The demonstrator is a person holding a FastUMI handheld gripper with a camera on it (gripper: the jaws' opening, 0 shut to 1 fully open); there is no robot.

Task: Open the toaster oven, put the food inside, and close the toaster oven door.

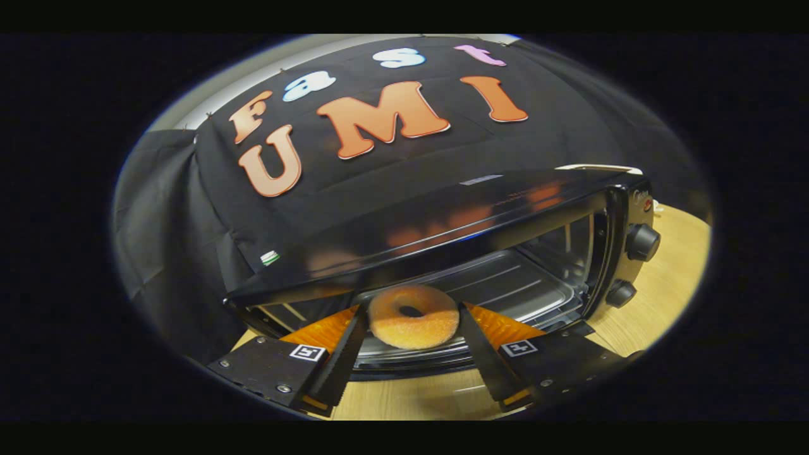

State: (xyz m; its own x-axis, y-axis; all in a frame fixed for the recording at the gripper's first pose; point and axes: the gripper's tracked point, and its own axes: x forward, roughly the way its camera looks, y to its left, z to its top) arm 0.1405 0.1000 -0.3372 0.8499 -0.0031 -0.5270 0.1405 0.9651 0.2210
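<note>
A sugared ring donut (414,325) is held between my fingers, with my gripper (413,311) shut on its two sides. It hangs at the mouth of the black toaster oven (411,221), which stands tilted in this view on a wooden table (663,303). The oven door (411,370) is swung down and open, lying just below the donut. Beyond the donut lies the oven's metal cavity with a baking tray (505,284) on its floor.
Two black knobs (643,242) sit on the oven's control panel to the right of the cavity. Black cloth hangs behind and to the left of the oven. Bare tabletop shows right of the oven and below the door.
</note>
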